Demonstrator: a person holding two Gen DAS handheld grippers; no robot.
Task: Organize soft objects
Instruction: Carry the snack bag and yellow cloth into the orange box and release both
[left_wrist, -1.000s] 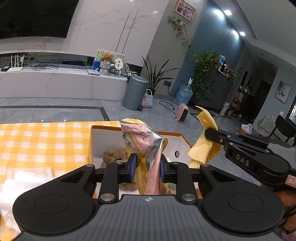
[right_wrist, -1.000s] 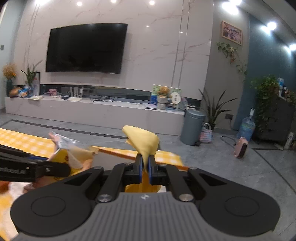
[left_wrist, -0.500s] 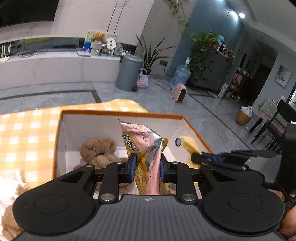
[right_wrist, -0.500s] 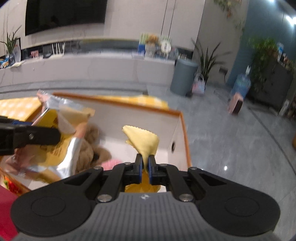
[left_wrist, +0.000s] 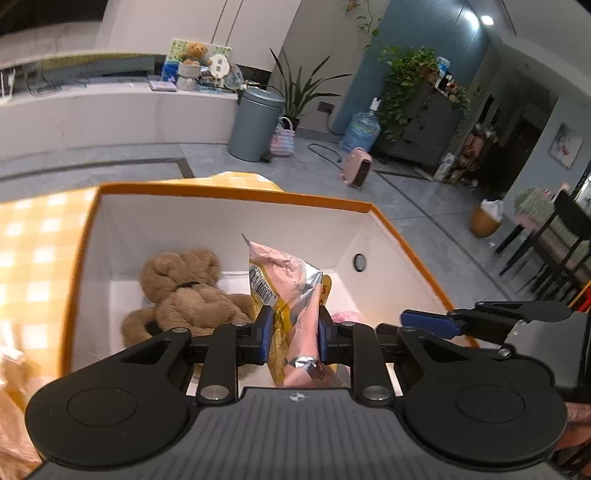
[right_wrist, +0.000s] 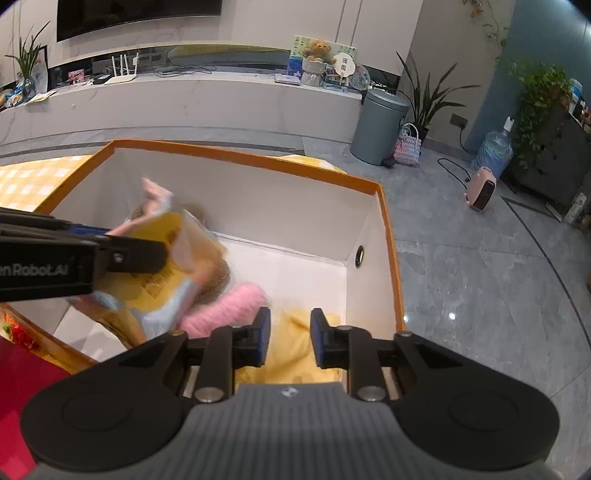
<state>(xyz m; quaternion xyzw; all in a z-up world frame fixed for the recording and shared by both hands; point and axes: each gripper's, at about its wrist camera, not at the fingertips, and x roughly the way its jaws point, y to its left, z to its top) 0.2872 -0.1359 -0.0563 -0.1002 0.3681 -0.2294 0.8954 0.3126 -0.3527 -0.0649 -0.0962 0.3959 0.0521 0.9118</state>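
Note:
My left gripper (left_wrist: 291, 334) is shut on a pink and yellow snack bag (left_wrist: 291, 291) and holds it over the white box with an orange rim (left_wrist: 236, 192). A brown teddy bear (left_wrist: 184, 291) lies inside the box beside a pink fluffy thing (right_wrist: 229, 306). My right gripper (right_wrist: 290, 336) is open above the box's right end, and the yellow cloth (right_wrist: 291, 354) lies in the box below it. The bag also shows blurred in the right wrist view (right_wrist: 162, 262).
The box (right_wrist: 388, 236) stands on a yellow checked tablecloth (left_wrist: 33, 251). A grey bin (right_wrist: 376, 125) and a pink heater (right_wrist: 480, 188) stand on the floor beyond. A red surface (right_wrist: 22, 373) lies at lower left.
My right gripper opened and let the yellow cloth fall into the box. Both grippers came down closer over the box, the left one still holding the bag.

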